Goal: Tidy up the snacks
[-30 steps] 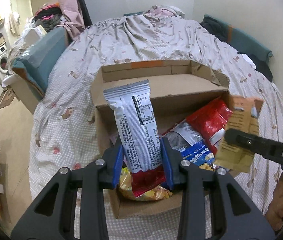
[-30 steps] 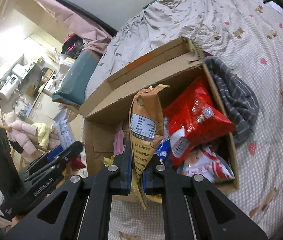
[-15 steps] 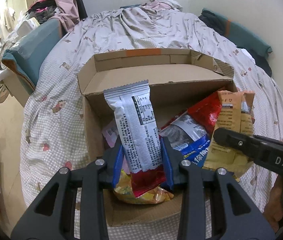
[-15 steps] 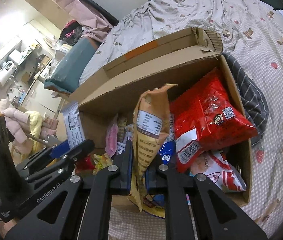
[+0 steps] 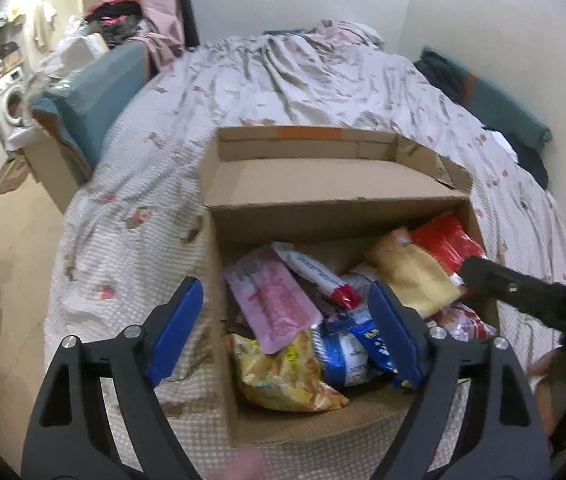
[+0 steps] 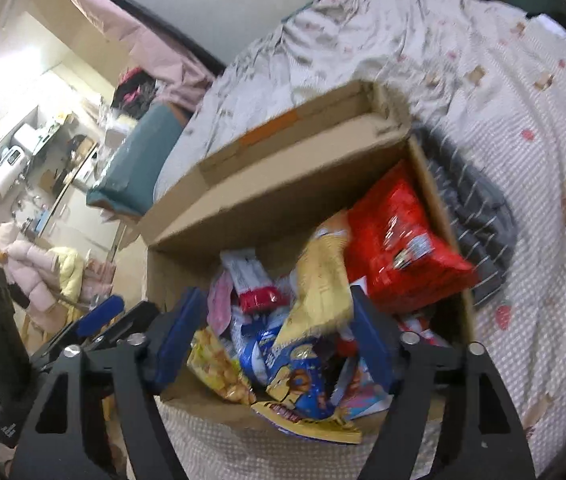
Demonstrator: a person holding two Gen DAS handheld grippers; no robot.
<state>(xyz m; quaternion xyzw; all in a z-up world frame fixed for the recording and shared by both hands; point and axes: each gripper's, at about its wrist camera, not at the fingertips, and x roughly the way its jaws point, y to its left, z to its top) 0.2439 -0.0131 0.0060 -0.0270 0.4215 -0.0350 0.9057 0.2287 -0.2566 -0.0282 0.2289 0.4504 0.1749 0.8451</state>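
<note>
An open cardboard box (image 5: 323,184) (image 6: 283,184) sits on the bed, full of snack bags. My left gripper (image 5: 285,336) hovers over its near left corner, its jaws opening and nothing between them. The white packet with a red end (image 5: 315,276) (image 6: 251,280) lies loose in the box beside a pink packet (image 5: 275,304). My right gripper (image 6: 275,340) hangs over the box's near edge, also opening and gripping nothing. The tan packet (image 6: 323,288) (image 5: 411,276) rests free on the pile against a red bag (image 6: 399,248).
A yellow chip bag (image 5: 283,372) and blue bags (image 6: 295,372) fill the box's near side. A grey striped cloth (image 6: 479,216) lies right of the box. The patterned bedspread (image 5: 283,80) runs behind. A teal cushion (image 5: 95,92) and room clutter are left.
Both grippers have opened. The white packet dropped from the left one and the tan packet from the right one; both now lie in the box.
</note>
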